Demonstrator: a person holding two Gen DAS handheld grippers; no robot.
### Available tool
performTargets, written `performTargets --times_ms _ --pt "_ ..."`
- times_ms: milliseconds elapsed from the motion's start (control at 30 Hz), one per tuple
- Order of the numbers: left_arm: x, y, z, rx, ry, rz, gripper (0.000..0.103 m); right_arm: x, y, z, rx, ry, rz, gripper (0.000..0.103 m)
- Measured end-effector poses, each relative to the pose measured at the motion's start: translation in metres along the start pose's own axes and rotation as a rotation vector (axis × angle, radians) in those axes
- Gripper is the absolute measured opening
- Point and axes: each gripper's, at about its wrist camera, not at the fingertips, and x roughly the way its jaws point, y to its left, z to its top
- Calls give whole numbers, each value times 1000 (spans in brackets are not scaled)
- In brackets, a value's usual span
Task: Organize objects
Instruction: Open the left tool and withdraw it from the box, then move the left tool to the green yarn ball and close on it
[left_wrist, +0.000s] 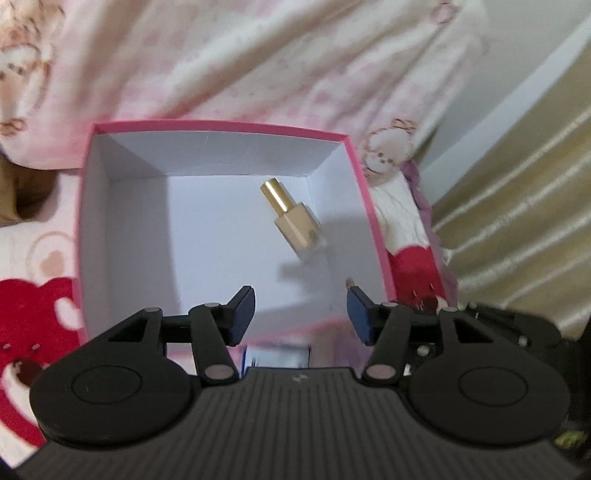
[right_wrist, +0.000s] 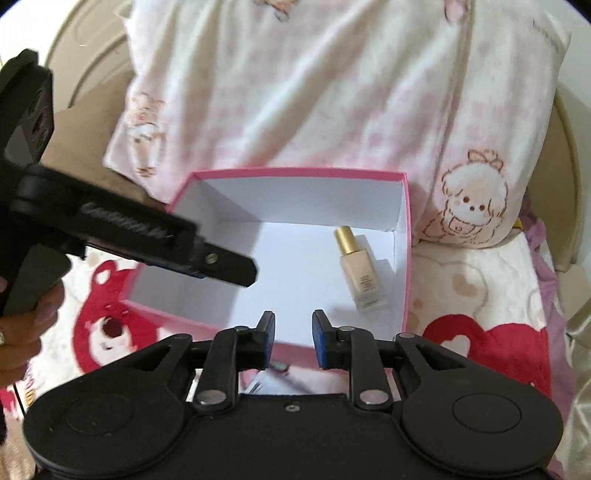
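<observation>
Bottle: lies flat on the white floor of the pink box, toward its right wall; gold cap toward the far wall, base toward the near rim.
Long axis: runs roughly 11 to 5 o'clock in the right wrist view.
Bearing from right gripper: about 1 o'clock, near, inside the box.
Bearing from left gripper: about 12 o'clock, past the fingertips.
Left tongs: apart, nothing between them; bottle lies free.
Right tongs: drawn in as far as they go, a small gap showing, holding nothing.
Nearer hand: judged the right.
Surface: plush blanket with red bear and heart prints; box rests on it.
Room: pink-and-white patterned pillow behind the box; cream ribbed upholstery at 3 o'clock in the left view.
Elsewhere: something blue-and-white lies before the near rim, too blurred to name.
</observation>
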Motion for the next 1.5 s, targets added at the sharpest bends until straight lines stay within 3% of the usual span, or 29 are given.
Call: performTargets --times_ms 233,367,567,967,1267,1400,1500 --pt "-83 -26 -38 174 -22 131 70 -42 19 -4 -37 -32 31 52" --pt "-111 -31 -64 237 -3 207 74 -74 42 -20 -41 -30 64 56" --pt "-128 -23 -97 279 -4 210 80 -101 70 -51 -52 -23 67 60" --pt "-129 13 -140 297 41 213 92 -92 111 -99 -20 57 162 71" --pt "-109 37 -166 221 15 96 97 -65 130 -121 8 94 198 72" --pt "-93 53 -172 181 21 110 99 -51 139 -128 16 89 211 94" --pt "-81 67 -176 154 22 135 99 -37 145 -132 10 80 204 94"
